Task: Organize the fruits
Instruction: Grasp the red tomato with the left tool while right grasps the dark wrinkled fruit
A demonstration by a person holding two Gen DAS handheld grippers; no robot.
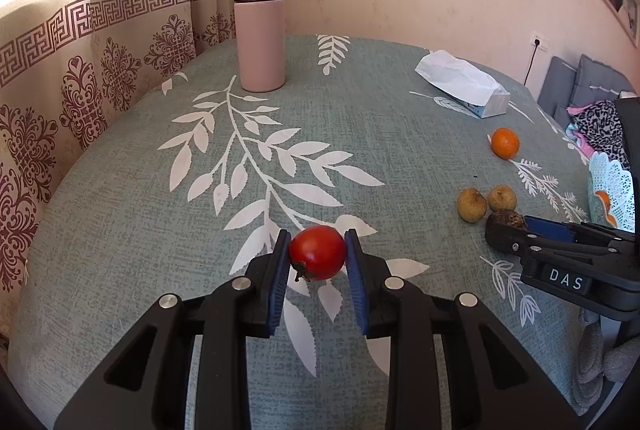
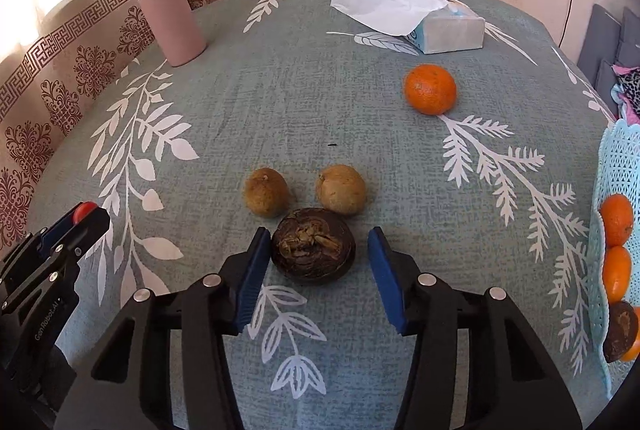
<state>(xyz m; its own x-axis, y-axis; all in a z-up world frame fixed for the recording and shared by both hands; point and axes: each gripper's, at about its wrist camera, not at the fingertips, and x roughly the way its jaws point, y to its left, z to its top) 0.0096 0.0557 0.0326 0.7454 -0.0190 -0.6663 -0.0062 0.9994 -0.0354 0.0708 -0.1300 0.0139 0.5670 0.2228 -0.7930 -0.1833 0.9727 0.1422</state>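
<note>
Our left gripper [image 1: 318,253] clenched on the round red tomato [image 1: 317,252], our right gripper [image 2: 319,256] spread wide around the dark brown wrinkled fruit [image 2: 313,246], mid-table

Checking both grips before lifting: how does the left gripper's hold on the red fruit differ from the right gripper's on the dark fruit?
The left gripper is shut on the red fruit, both pads touching; the right gripper is open around the dark fruit, with a gap on its right side. The red fruit is smooth, the dark fruit rough. Both are round.

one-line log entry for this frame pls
left claw: shut on red fruit | right claw: open around dark brown fruit, no grip yet | basket: holds oranges
</note>
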